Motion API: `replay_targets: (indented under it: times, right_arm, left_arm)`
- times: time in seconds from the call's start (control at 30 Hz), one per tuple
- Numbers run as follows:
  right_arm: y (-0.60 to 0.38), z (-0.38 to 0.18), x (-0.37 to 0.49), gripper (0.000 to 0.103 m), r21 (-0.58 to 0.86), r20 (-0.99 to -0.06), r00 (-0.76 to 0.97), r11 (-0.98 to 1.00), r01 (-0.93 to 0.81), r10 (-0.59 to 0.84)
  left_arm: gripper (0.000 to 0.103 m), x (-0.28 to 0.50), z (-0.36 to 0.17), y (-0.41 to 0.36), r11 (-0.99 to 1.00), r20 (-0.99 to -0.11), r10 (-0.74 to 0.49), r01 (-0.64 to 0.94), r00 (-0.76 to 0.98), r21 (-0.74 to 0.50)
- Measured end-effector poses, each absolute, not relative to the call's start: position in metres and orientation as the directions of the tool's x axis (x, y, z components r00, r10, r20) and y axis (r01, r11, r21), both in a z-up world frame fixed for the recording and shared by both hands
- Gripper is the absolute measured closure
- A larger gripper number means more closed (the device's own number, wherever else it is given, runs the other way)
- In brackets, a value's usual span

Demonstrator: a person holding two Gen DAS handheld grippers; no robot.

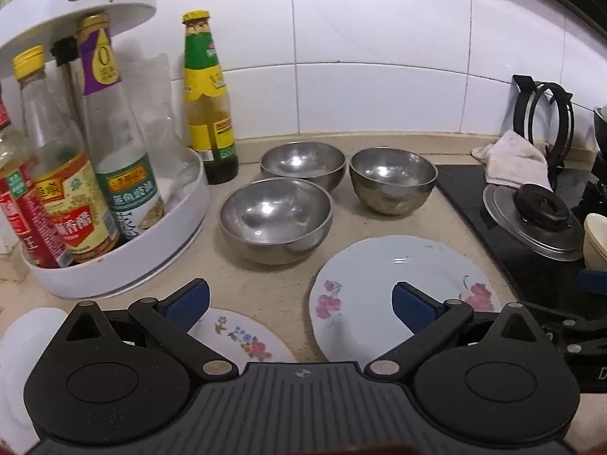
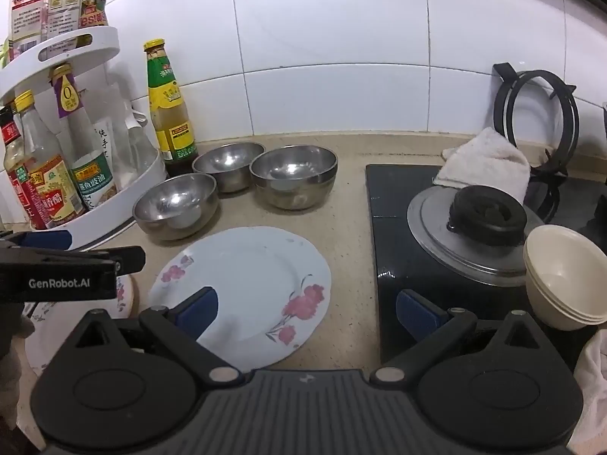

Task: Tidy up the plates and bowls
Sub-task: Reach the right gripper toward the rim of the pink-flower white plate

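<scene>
Over the counter (image 1: 341, 144) both tongs, left (image 1: 299, 305) and right (image 2: 307, 309), tilt downward, spread wide and empty.

Three shiny silver steel bowls (image 1: 275, 216), pale round plate with pink flowers (image 2: 242, 288), small white plate with multicoloured flowers (image 1: 242, 337), cream stacked bowls (image 2: 565, 276), beige speckled countertop (image 2: 349, 227)

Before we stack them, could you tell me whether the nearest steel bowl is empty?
Empty: the nearest round stainless-steel bowl shows only its bare, shiny inside with light reflections.
</scene>
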State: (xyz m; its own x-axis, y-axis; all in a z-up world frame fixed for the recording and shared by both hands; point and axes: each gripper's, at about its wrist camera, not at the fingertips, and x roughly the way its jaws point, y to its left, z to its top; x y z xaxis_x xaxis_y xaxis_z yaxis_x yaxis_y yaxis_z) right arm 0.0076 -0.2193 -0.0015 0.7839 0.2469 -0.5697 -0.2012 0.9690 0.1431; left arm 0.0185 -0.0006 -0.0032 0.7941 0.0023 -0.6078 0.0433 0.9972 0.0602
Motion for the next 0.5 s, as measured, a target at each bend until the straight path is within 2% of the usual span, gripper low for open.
replay_targets:
  times: [0.33,0.5]
  right_arm:
    - [-0.222,-0.004,0.019,0.003,0.149,-0.599,0.77,0.975,-0.163,0.22]
    - [-0.22,-0.009,0.029,0.01,0.178,-0.625,0.743,0.97,-0.165,0.241]
  left_arm:
    - [0.0,0.041,-0.014,-0.005,0.986,-0.647,-0.063,0.148,0.76,0.077]
    - [0.0,0.056,-0.022,-0.003,0.982,-0.675,-0.099,0.182,0.731,0.054]
